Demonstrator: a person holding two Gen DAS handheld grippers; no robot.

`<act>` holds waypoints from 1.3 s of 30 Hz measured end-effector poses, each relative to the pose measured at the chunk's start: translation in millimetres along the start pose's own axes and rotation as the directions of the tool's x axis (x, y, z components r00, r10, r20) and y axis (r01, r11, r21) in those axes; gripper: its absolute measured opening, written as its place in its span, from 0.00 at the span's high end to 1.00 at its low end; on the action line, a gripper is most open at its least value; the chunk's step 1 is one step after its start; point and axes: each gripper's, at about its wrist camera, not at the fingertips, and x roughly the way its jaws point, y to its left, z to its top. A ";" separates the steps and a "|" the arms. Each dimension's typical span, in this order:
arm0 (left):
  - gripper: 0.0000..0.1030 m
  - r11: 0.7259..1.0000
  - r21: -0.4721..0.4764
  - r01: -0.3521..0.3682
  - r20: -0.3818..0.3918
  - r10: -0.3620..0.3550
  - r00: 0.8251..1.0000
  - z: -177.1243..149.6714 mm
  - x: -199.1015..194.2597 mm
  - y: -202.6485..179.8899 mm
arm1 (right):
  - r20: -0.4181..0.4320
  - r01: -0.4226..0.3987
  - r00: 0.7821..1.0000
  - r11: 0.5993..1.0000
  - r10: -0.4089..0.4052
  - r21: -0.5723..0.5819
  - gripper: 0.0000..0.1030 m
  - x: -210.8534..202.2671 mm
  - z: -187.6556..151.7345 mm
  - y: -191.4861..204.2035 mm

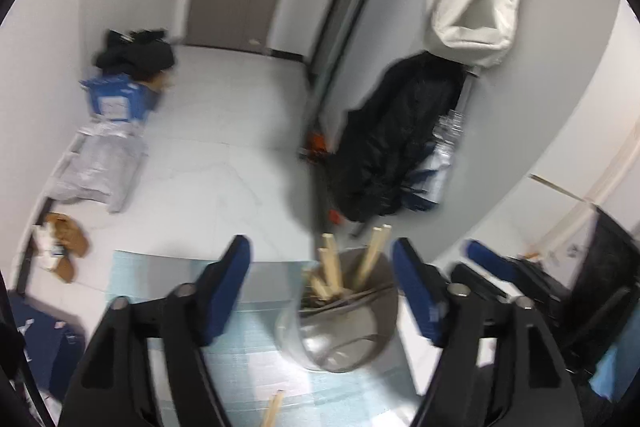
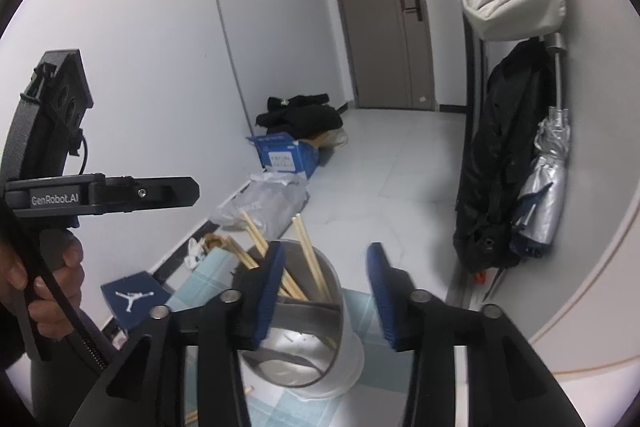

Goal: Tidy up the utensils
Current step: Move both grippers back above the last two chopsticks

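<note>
At six o'clock in the left wrist view, nearest the camera, one pale wooden chopstick [image 1: 273,409] lies loose on the light blue checked mat [image 1: 248,351]; the right wrist view shows stick ends on the mat at its lower edge too, so some gathering seems left to do. Just beyond, the left gripper [image 1: 322,285] stands spread wide with nothing pinched, the round grey metal utensil cup [image 1: 344,331] sitting between its blue pads. The right gripper [image 2: 326,291] is also spread, gripping nothing, its left pad over the cup's rim. Most of the work looks done: several wooden chopsticks [image 2: 308,263] already stand leaning inside the cup, fanning toward twelve o'clock. Farther off, a blue cardboard box [image 2: 286,157] rests at eleven o'clock by the wall.
</note>
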 end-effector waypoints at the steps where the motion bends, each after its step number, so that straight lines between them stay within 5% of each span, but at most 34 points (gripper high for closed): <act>1: 0.24 1.000 -0.004 -0.022 0.020 0.022 1.000 -2.0 -4.4 0.1 | 0.007 0.002 1.000 1.000 -0.002 0.006 0.50 -3.8 -0.3 2.3; 4: 0.24 0.998 -0.025 -0.049 0.029 0.050 0.998 -6.4 -13.2 1.8 | 0.035 0.016 0.999 1.000 -0.016 0.021 0.39 -18.7 -2.4 10.3; 11: 0.05 0.993 -0.026 -0.116 0.131 0.119 0.984 -16.9 -48.0 0.7 | 0.060 0.026 0.998 1.000 -0.027 0.009 0.39 -42.4 -7.1 38.6; 17: 0.01 0.989 -0.040 -0.139 0.193 0.145 0.971 -27.7 -66.1 4.2 | 0.091 0.036 0.995 0.999 -0.036 0.001 0.33 -57.2 -15.2 59.3; 26: 0.01 0.985 -0.045 -0.166 0.245 0.172 0.954 -55.1 -78.8 15.5 | 0.083 0.071 0.994 0.997 -0.072 0.016 0.28 -65.2 -38.3 79.5; 33: 0.01 0.969 -0.086 -0.230 0.312 0.246 0.918 -78.3 -91.9 33.2 | 0.113 0.092 0.989 0.995 -0.095 0.031 0.22 -70.3 -61.1 91.2; 39: 0.01 0.968 -0.099 -0.230 0.299 0.250 0.921 -94.7 -86.8 47.4 | 0.105 0.102 0.989 0.994 -0.104 0.024 0.19 -62.3 -82.2 99.5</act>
